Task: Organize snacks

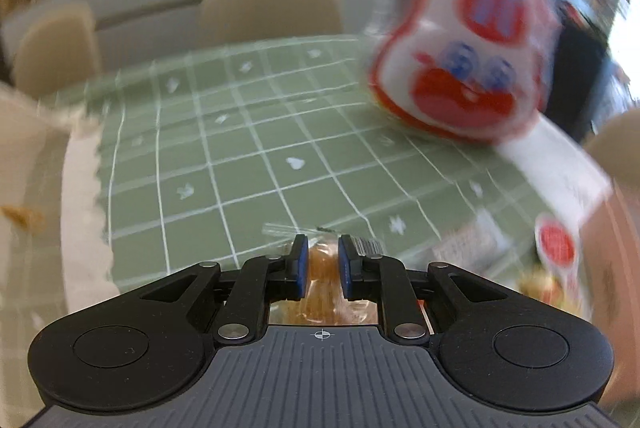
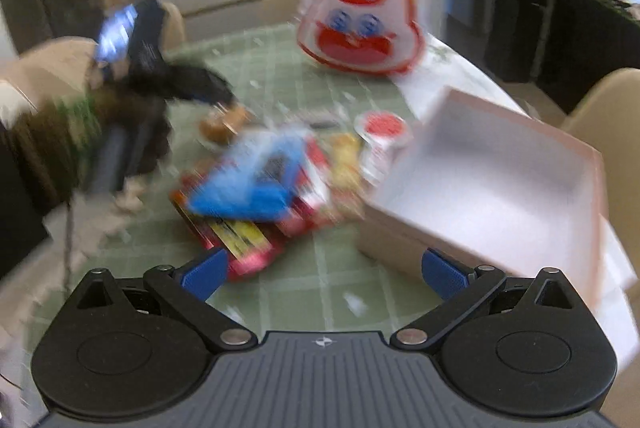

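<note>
Pads of the left gripper [image 1: 323,266] are clenched on a clear-wrapped orange snack [image 1: 320,260], carried above the green checked tablecloth [image 1: 224,156]. The right gripper [image 2: 324,274] hangs released, holding nothing, just short of the snack pile [image 2: 260,196] near the table's middle. The white box [image 2: 500,180] sits at the right edge; the rabbit-face bag [image 2: 360,24] stands toward the far edge. Best practice, I judge: keep the squeeze gentle and lower the snack well inside the box before letting go.

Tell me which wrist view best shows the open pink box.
Right wrist view. The pink box sits right of the snack pile, opening and whole inside visible, though blurred. The left wrist view catches only a pale blurred edge of it at the right, below the rabbit-face bag.
</note>
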Demonstrator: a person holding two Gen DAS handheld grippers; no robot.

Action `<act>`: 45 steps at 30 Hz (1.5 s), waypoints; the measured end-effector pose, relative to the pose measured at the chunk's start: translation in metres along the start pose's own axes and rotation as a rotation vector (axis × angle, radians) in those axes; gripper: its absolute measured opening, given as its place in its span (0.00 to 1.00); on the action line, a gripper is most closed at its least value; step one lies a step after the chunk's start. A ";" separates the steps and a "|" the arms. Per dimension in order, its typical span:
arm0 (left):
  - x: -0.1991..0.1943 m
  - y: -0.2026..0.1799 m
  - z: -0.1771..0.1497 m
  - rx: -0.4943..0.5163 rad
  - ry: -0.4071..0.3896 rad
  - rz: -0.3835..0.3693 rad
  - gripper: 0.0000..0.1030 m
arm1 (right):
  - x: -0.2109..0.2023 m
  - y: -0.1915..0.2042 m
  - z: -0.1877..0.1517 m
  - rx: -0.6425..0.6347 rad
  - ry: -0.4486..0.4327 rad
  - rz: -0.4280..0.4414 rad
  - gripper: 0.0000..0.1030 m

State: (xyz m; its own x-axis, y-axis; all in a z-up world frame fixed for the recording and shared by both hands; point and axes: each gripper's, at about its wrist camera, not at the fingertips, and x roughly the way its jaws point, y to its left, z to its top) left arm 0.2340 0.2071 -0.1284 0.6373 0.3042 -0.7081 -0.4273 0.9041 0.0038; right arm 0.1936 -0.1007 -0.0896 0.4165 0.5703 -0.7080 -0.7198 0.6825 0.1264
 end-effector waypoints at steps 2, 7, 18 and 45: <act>-0.013 -0.004 -0.011 0.081 -0.002 -0.011 0.18 | 0.014 0.010 0.017 -0.026 -0.018 0.043 1.00; -0.041 0.001 -0.038 0.139 -0.016 -0.059 0.19 | 0.079 0.041 0.056 -0.069 0.034 0.086 1.00; -0.040 0.072 -0.042 -0.391 0.095 -0.173 0.22 | 0.123 0.059 0.048 -0.106 0.183 0.020 0.84; -0.083 -0.007 -0.071 0.251 0.051 -0.193 0.35 | -0.024 0.011 -0.072 0.064 0.031 -0.074 0.86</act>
State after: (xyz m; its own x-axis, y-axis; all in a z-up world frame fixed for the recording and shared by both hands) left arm 0.1386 0.1542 -0.1203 0.6556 0.1104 -0.7470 -0.1262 0.9914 0.0357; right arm 0.1353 -0.1400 -0.1214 0.4492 0.5035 -0.7381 -0.6503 0.7507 0.1163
